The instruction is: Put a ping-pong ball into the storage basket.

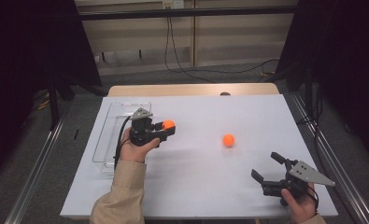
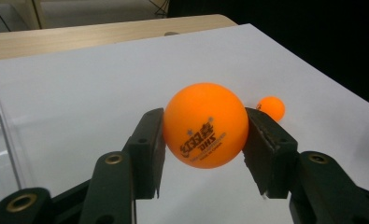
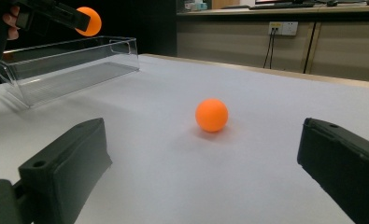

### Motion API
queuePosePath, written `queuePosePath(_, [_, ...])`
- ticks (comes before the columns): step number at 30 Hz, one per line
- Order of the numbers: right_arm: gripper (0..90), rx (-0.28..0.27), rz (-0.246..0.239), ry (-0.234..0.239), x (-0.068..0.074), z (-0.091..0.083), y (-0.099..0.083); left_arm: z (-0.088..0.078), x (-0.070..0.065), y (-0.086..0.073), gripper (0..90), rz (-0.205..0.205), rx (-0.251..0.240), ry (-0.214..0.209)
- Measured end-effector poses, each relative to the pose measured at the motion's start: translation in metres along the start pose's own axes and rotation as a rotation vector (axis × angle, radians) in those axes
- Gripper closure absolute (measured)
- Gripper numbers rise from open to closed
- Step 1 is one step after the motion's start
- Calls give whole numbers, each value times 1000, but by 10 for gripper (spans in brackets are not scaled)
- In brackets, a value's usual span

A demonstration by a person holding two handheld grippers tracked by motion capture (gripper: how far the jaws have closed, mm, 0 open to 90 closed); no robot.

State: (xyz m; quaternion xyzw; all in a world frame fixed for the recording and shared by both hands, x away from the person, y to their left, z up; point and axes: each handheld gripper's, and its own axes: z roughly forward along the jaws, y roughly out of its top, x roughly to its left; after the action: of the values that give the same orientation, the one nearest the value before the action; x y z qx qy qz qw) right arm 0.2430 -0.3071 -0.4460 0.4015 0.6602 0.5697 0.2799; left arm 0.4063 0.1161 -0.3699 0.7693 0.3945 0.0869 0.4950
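Note:
My left gripper [image 1: 167, 130] is shut on an orange ping-pong ball [image 1: 168, 124], held above the white table just right of the clear plastic box [image 1: 108, 140]. In the left gripper view the held ball [image 2: 205, 125] sits squeezed between both black pads, printed lettering facing me. A second orange ball [image 1: 228, 140] rests on the table right of centre, seen as the loose ball [image 2: 271, 108] and loose ball [image 3: 211, 115] in the gripper views. My right gripper [image 1: 268, 167] stands open near the table's front right, pointing toward that ball with nothing between its jaws.
The clear box [image 3: 65, 70] lies lengthwise along the table's left side. A wooden strip [image 1: 191, 89] runs along the far edge of the table. Dark curtains stand left and right, and cables hang at the back wall.

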Motion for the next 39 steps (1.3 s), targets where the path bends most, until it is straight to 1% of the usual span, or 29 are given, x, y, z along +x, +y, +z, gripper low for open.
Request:
queuePosePath(4, [13,0,0,0,0,0,0,-1,1,0,507,5,2,13])
queuePosePath(16, [13,0,-1,1,0,0,0,-4,6,0,506,-9,-8,30])
queuePosePath(19, [13,0,0,1,0,0,0,-5,8,0,507,-6,-6,36])
queuePosePath(21, [13,1,-3,1,0,0,0,-6,8,0,507,-6,-3,38])
queuePosePath(32, [13,0,-2,2,0,0,0,-10,12,0,506,-23,-18,51])
queuePosePath(39, [13,0,-3,2,0,0,0,-12,15,0,507,-20,-15,58])
